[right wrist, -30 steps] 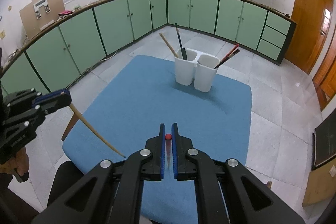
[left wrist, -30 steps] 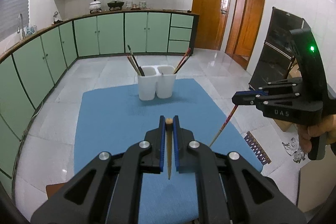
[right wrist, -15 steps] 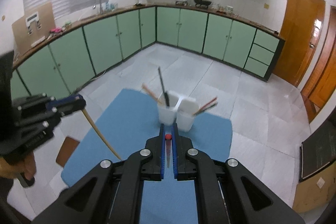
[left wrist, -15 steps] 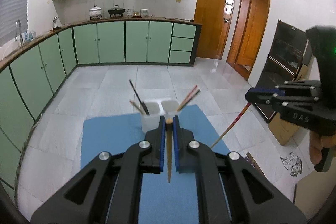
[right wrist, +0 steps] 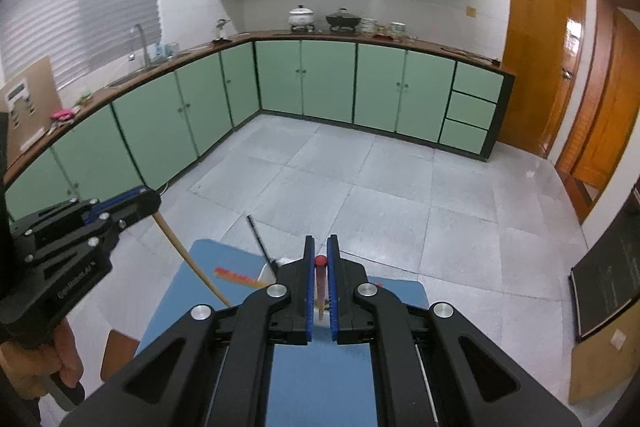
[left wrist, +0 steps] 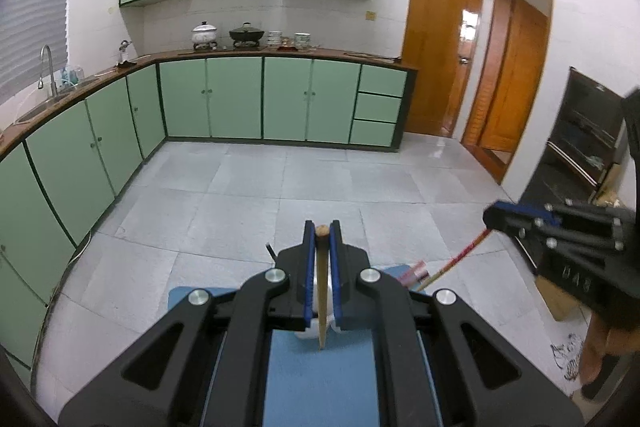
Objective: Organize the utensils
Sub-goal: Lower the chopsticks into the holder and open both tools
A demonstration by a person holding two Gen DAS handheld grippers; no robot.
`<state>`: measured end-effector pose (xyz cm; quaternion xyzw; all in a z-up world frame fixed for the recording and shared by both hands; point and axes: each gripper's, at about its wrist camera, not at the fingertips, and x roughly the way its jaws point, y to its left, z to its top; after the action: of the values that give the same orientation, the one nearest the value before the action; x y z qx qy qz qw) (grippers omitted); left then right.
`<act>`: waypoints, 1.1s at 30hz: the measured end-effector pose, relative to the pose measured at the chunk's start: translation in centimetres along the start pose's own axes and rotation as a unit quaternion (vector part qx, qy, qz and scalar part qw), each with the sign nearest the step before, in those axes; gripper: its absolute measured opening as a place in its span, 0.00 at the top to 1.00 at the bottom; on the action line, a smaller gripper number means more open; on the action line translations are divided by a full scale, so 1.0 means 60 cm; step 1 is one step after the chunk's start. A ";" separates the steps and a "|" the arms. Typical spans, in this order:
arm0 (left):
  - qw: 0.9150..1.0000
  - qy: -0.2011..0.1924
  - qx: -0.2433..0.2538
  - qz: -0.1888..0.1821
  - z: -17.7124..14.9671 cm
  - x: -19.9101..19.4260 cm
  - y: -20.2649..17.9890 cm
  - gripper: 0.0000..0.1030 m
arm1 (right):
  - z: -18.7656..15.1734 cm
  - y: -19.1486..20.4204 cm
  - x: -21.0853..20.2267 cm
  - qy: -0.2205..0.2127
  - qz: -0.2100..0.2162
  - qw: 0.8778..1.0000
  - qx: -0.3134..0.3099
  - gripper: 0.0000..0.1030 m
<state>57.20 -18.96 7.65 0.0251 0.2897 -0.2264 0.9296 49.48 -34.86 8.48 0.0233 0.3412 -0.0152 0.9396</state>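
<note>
My left claw [left wrist: 322, 231] is clenched on a plain tan wooden chopstick [left wrist: 321, 291], and my right claw [right wrist: 321, 259] pinches a red-tipped chopstick [right wrist: 320, 285]; both sticks hang above the far edge of the blue cloth-covered table [right wrist: 320, 383], over the mostly hidden white plastic utensil holder [right wrist: 269, 271]

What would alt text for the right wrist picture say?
The right tool grips a red-tipped chopstick above a blue mat. At left, the left tool holds a wooden chopstick, with green kitchen cabinets beyond.
</note>
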 end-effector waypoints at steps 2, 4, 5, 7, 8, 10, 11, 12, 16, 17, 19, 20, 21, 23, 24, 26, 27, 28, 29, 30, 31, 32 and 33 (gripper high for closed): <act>1.000 0.000 0.003 0.007 0.009 0.027 0.000 0.94 | 0.004 -0.010 0.036 0.002 -0.007 1.000 0.005 0.95; 1.000 -0.004 0.008 0.013 0.017 0.055 -0.002 0.94 | 0.007 -0.019 0.065 0.006 -0.007 1.000 0.011 0.95; 1.000 -0.006 0.008 0.014 0.018 0.066 -0.001 0.94 | 0.008 -0.023 0.075 0.007 -0.008 1.000 0.013 0.95; 1.000 -0.008 0.006 0.015 0.016 0.092 0.001 0.94 | 0.006 -0.035 0.107 0.013 -0.008 1.000 0.019 0.95; 1.000 -0.007 0.004 0.014 0.013 0.104 0.002 0.94 | 0.002 -0.035 0.112 0.014 -0.009 1.000 0.020 0.95; 1.000 -0.002 0.001 0.014 0.004 0.132 0.008 0.94 | -0.007 -0.041 0.139 0.022 -0.008 0.999 0.022 0.95; 1.000 0.001 0.001 0.016 0.000 0.145 0.012 0.94 | -0.012 -0.043 0.147 0.024 -0.009 0.999 0.023 0.95; 1.000 0.005 -0.004 0.016 -0.008 0.160 0.017 0.94 | -0.016 -0.048 0.159 0.029 -0.008 0.999 0.025 0.95; 1.000 0.024 -0.012 0.016 -0.026 0.202 0.031 0.94 | -0.032 -0.062 0.197 0.043 0.000 0.998 0.039 0.94; 0.999 0.028 -0.012 0.017 -0.031 0.208 0.035 0.93 | -0.036 -0.065 0.204 0.044 0.000 0.998 0.039 0.94; 0.999 0.034 -0.014 0.017 -0.039 0.218 0.041 0.93 | -0.042 -0.066 0.210 0.043 -0.002 0.998 0.044 0.92; 0.999 0.036 -0.017 0.018 -0.041 0.221 0.045 0.91 | -0.042 -0.063 0.213 0.044 -0.001 0.998 0.046 0.89; 0.999 0.037 -0.019 0.018 -0.042 0.223 0.048 0.90 | -0.043 -0.067 0.215 0.045 -0.002 0.998 0.048 0.87; 0.999 0.039 -0.019 0.021 -0.045 0.224 0.055 0.83 | -0.042 -0.071 0.215 0.044 -0.006 0.998 0.047 0.87; 0.999 0.039 -0.019 0.022 -0.045 0.223 0.056 0.82 | -0.042 -0.072 0.215 0.043 -0.006 0.998 0.048 0.87; 0.999 0.041 -0.020 0.024 -0.044 0.217 0.060 0.78 | -0.043 -0.075 0.209 0.041 -0.007 0.998 0.049 0.87; 0.999 0.040 -0.020 0.025 -0.044 0.213 0.062 0.76 | -0.044 -0.077 0.207 0.039 -0.007 0.998 0.049 0.87; 0.999 0.039 -0.019 0.028 -0.044 0.205 0.064 0.72 | -0.046 -0.080 0.202 0.039 -0.007 0.998 0.050 0.86; 0.999 0.038 -0.017 0.032 -0.043 0.197 0.067 0.67 | -0.048 -0.082 0.198 0.038 -0.007 0.998 0.051 0.85; 0.999 0.036 -0.016 0.035 -0.044 0.190 0.067 0.63 | -0.051 -0.083 0.191 0.036 -0.008 0.998 0.050 0.83; 0.999 0.034 -0.015 0.039 -0.044 0.178 0.070 0.56 | -0.055 -0.082 0.182 0.032 -0.010 0.998 0.048 0.81; 0.999 0.031 -0.014 0.041 -0.045 0.166 0.073 0.49 | -0.060 -0.081 0.176 0.030 -0.013 0.998 0.047 0.77; 0.998 0.027 -0.011 0.047 -0.047 0.148 0.076 0.45 | -0.064 -0.081 0.164 0.024 -0.016 0.999 0.043 0.71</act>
<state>64.16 -17.96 0.03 0.0351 0.3153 -0.1783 0.9314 54.33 -39.65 -0.93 0.0589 0.3630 -0.0449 0.9288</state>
